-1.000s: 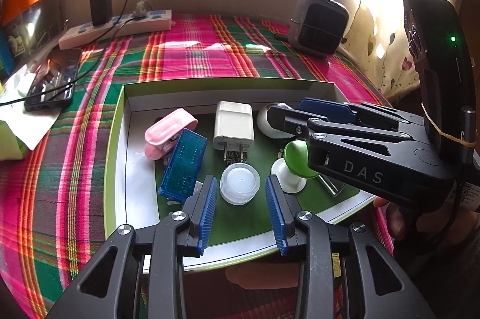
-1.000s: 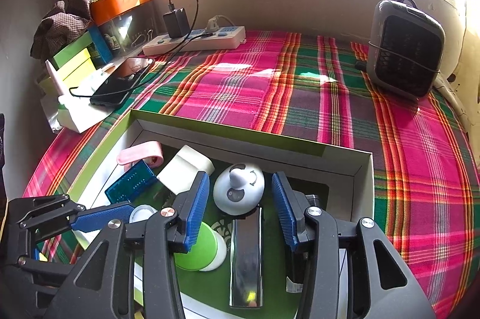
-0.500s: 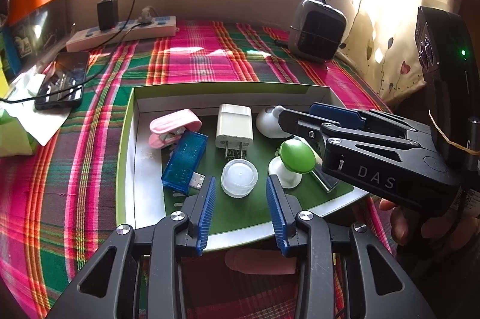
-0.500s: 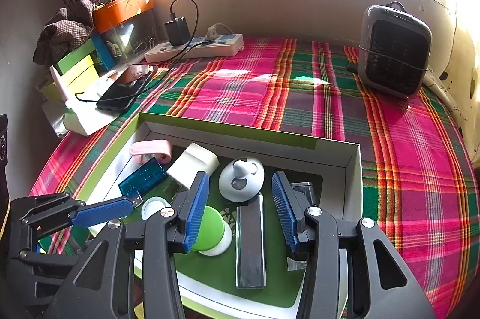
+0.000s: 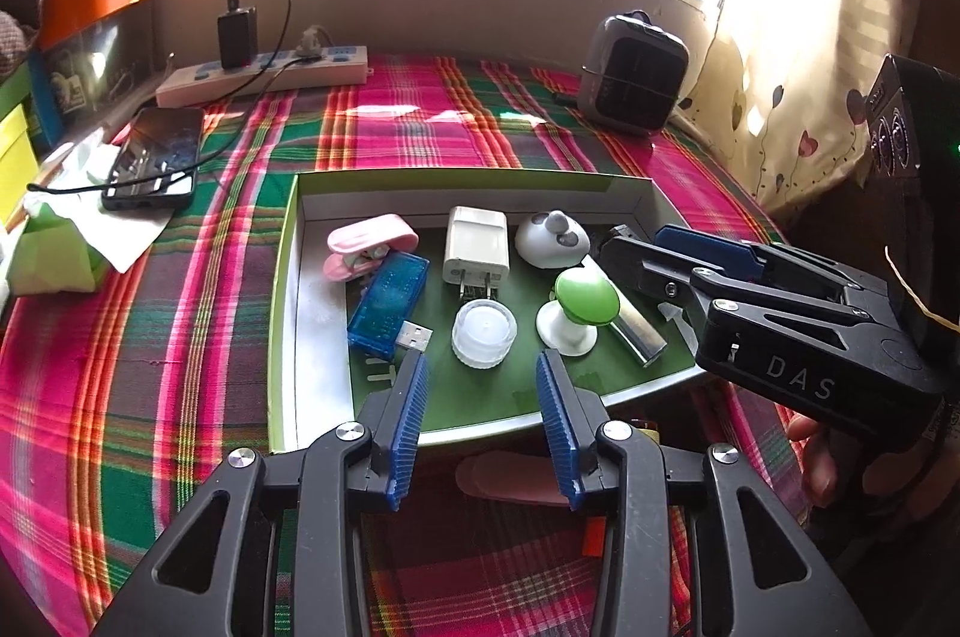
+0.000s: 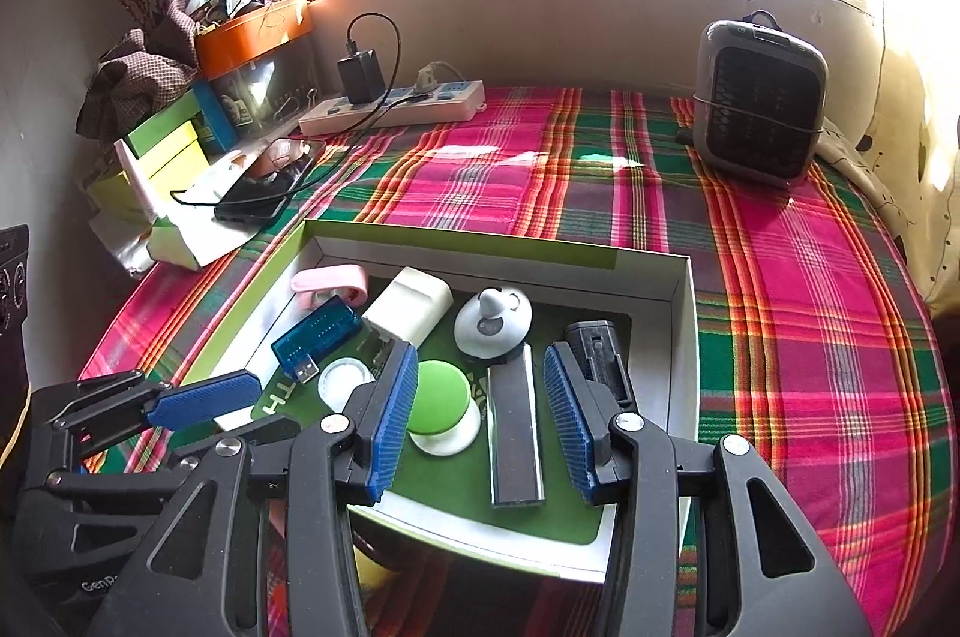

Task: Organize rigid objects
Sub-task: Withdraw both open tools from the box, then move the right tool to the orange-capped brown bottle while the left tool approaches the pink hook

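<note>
I hold left gripper (image 5: pixel 483 421) wide open, empty, level over tray (image 5: pixel 282 289) near edge, white cap (image 5: pixel 483 335) just ahead; right gripper (image 6: pixel 480 421) wide open, empty, green knob (image 6: pixel 440 404) by its left finger, metal bar (image 6: pixel 516 433) between fingers

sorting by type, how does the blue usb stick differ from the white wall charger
The translucent blue USB stick is slim, lies skewed, and ends in a metal USB plug; the opaque white wall charger is blockier, lies straighter, and ends in two prongs. Both lie flat in the green-rimmed box, untouched.
</note>
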Tool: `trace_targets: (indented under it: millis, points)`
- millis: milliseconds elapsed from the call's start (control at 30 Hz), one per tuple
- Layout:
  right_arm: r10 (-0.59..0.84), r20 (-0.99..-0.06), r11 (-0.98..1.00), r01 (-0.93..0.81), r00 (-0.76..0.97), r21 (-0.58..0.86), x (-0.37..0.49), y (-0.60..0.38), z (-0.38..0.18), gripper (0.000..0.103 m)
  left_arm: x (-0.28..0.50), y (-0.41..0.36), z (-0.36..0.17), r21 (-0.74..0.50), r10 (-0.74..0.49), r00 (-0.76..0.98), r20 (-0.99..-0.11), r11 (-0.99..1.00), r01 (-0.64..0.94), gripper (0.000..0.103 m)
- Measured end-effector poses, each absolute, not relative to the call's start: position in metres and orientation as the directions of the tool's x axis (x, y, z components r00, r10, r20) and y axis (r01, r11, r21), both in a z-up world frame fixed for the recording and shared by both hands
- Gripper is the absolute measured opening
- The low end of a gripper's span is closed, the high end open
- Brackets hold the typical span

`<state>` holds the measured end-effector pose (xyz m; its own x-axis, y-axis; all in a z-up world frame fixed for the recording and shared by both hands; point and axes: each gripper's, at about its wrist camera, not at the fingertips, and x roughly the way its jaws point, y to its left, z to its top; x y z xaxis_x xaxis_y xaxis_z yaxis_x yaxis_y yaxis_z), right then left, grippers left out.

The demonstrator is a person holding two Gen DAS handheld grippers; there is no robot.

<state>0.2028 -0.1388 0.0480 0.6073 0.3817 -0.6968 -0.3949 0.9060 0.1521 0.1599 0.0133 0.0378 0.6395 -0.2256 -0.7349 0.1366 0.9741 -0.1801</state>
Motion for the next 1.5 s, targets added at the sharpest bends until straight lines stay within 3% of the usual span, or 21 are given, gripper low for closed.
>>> trace_targets:
  millis: [733,1500]
  points:
    - [0.361,-0.695,0.923,-0.345,0.621,0.171,0.132,-0.147,0.051,0.046,0.115,0.047,0.047,-0.237,-0.234,0.683,-0.692,0.967,0.091,0.037]
    - [0.362,-0.745,0.928,-0.293,0.560,0.230,0.121,-0.119,0.020,0.046,0.091,0.070,0.032,-0.257,-0.228,0.660,-0.716,0.965,0.055,0.038]
